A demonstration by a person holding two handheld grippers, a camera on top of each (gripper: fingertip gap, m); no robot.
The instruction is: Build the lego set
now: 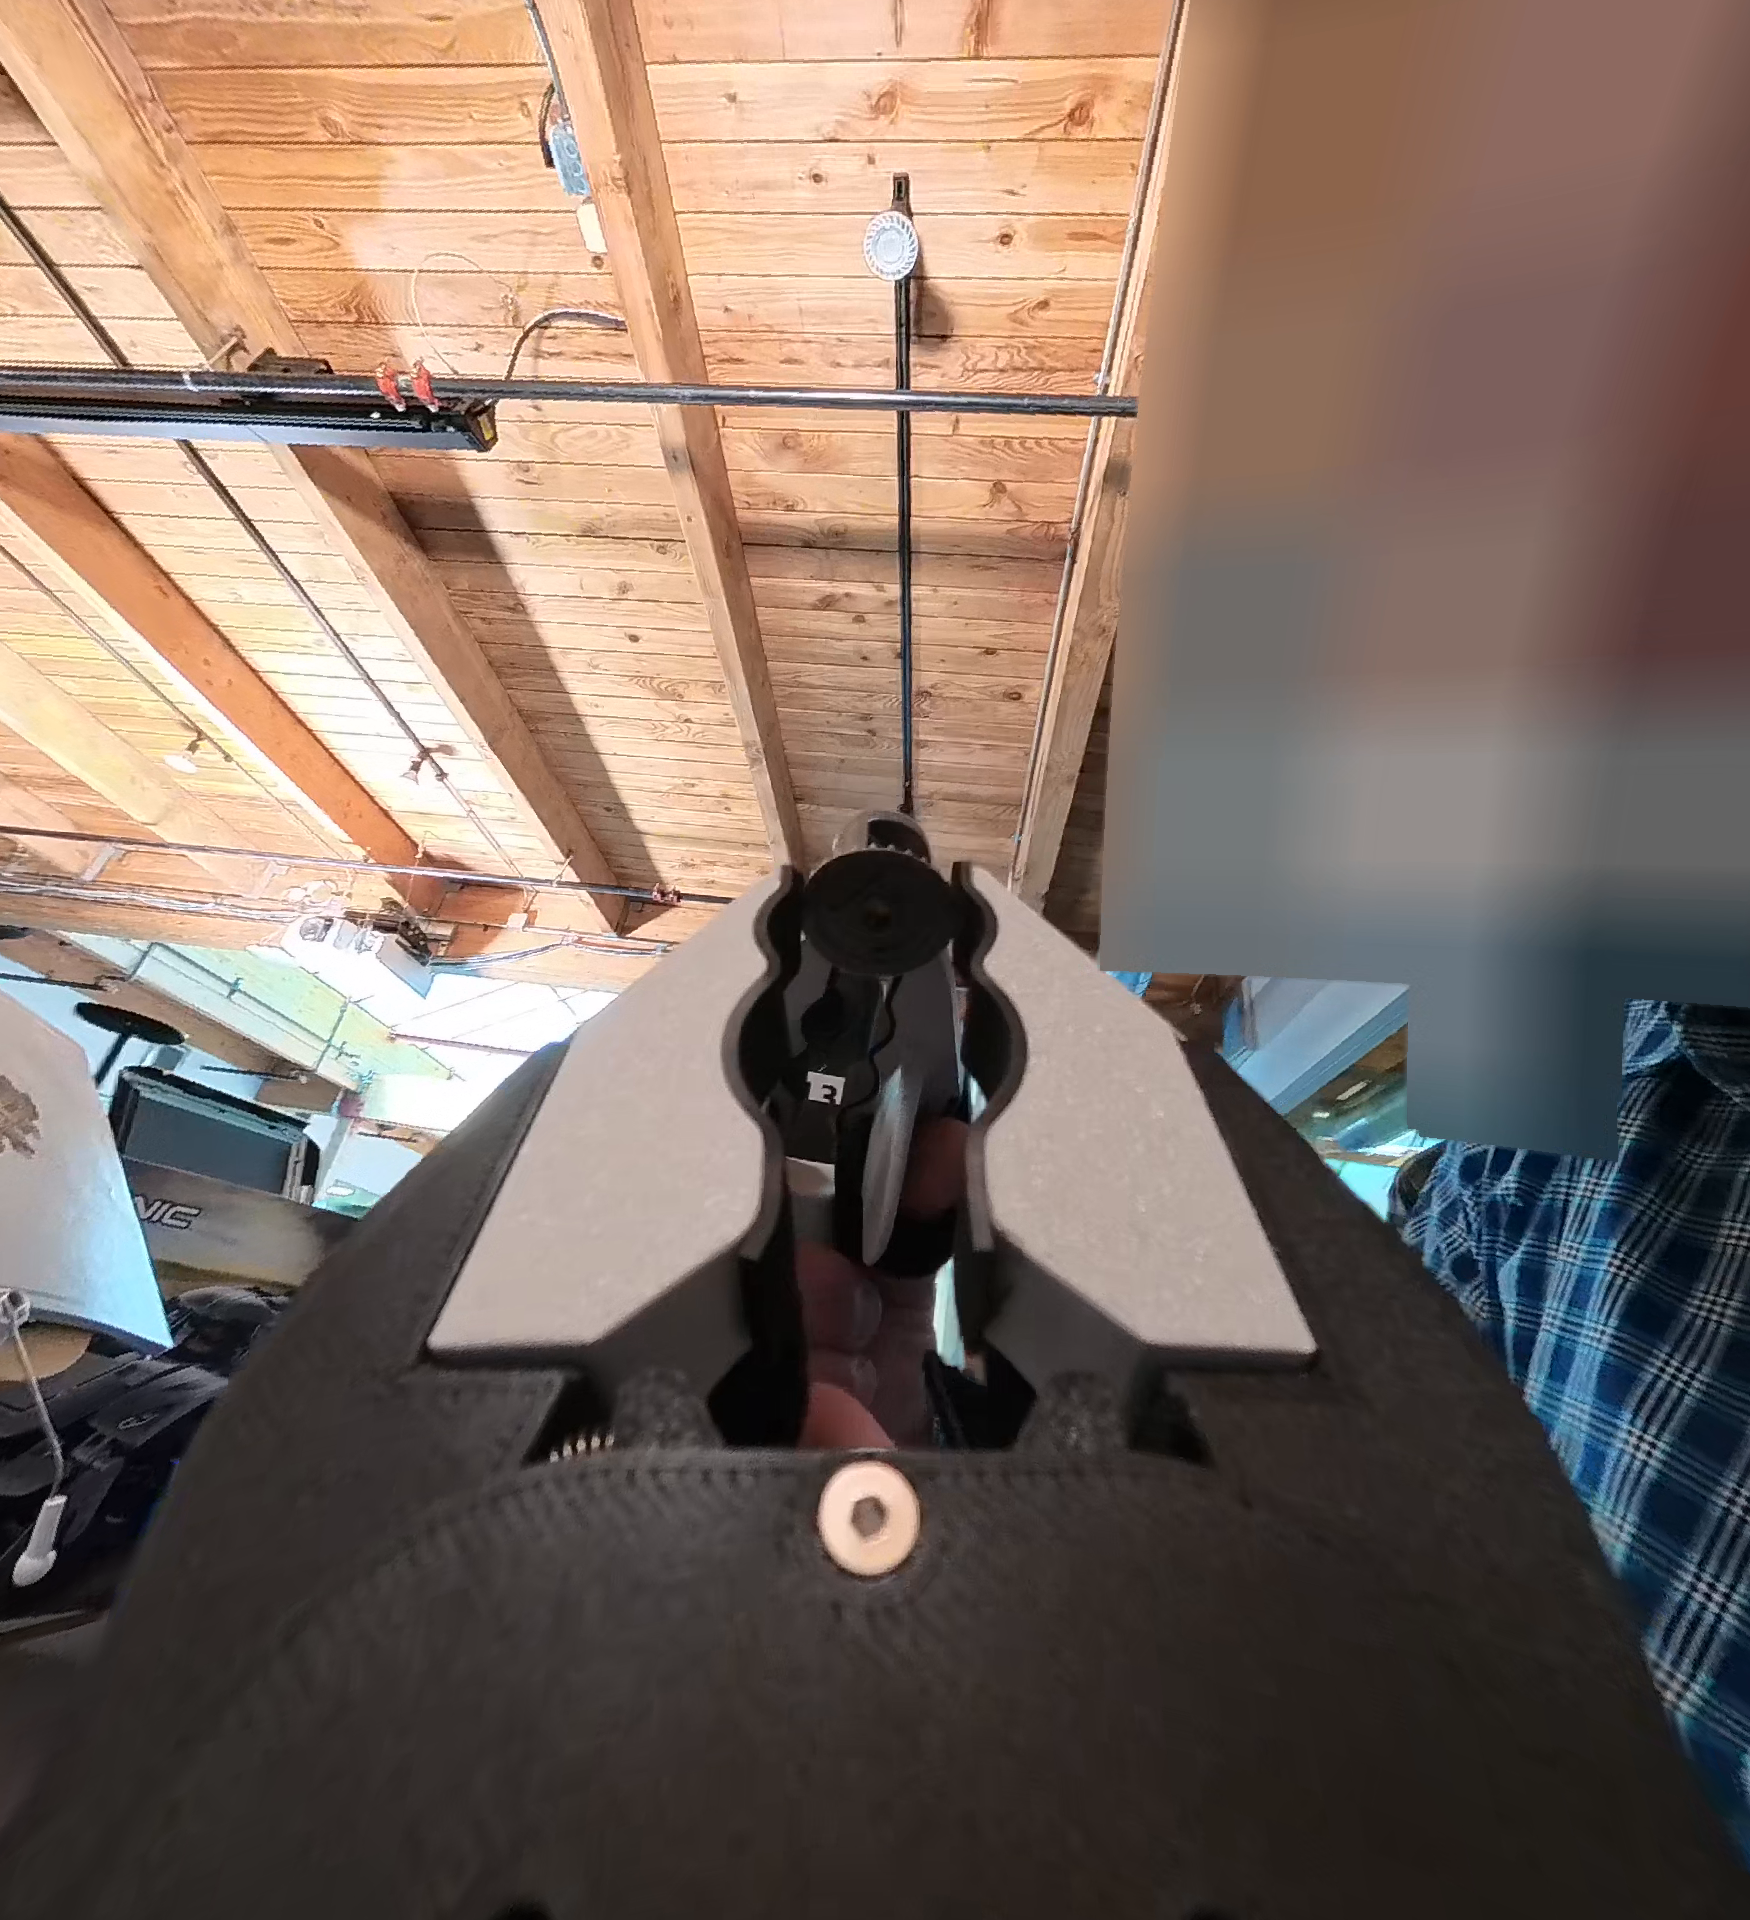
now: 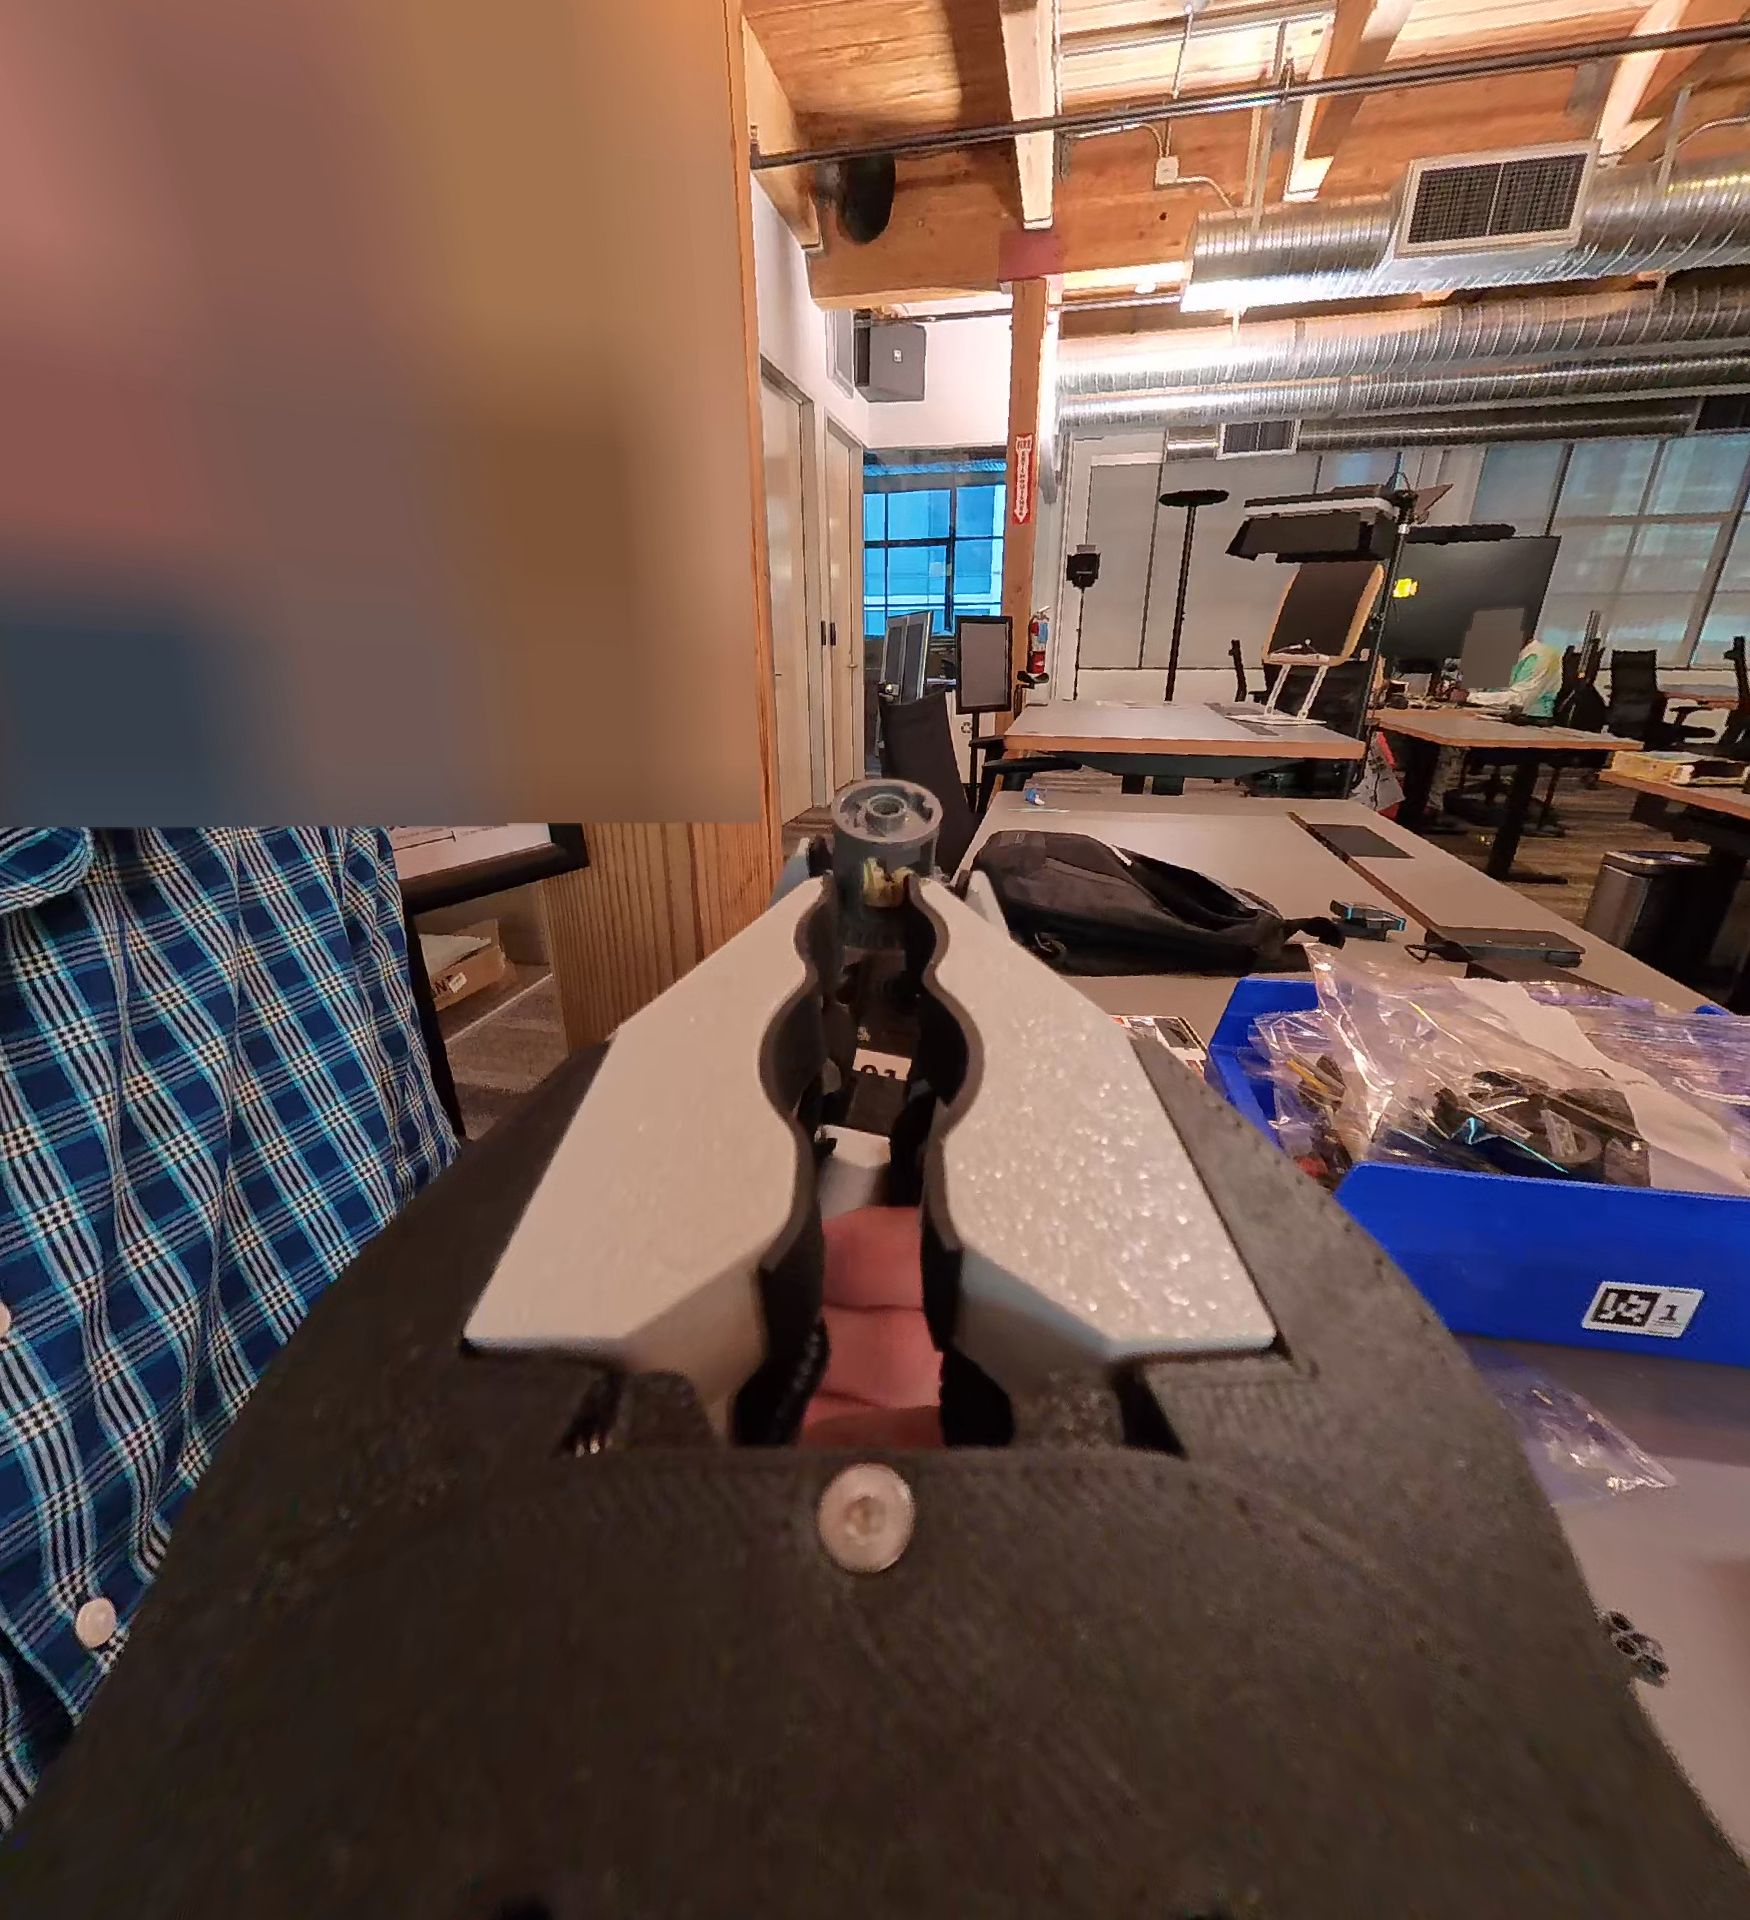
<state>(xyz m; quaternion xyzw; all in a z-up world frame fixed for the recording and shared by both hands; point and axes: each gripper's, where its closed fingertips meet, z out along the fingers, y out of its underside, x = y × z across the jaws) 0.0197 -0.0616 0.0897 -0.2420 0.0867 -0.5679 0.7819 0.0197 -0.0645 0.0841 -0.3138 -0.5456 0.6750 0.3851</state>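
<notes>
left claw (image 1: 879, 914): narrow, its tips pinching a small black round lego piece (image 1: 876, 920), raised toward the wooden ceiling (image 1: 538, 520). behind the piece, between the fingers, the other tool and the person's fingers show; exactly what touches what there cannot be told.

right claw (image 2: 876, 883): narrow, closed on a small grey round lego assembly (image 2: 886, 831) with a tan bit at its base, which stands up out of the tips. a thumb shows low in the gap between the fingers.

outward from the right claw: to its right on the desk (image 2: 1733, 1455) stands a blue bin (image 2: 1577, 1247) holding clear bags of parts (image 2: 1525, 1070); beyond the bin lies a black backpack (image 2: 1110, 904). left of the claw, a plaid shirt (image 2: 123, 1143). left of the left claw, a white instruction page (image 1: 9, 1143).

judgement: the step in hand appears to be joining two small held parts in mid-air, close to the person's chest, both claws facing each other. the next move calls for lining up the round black piece with the grey assembly's axis and pressing straight, grip kept firm; a skewed push could pop either part free.
</notes>
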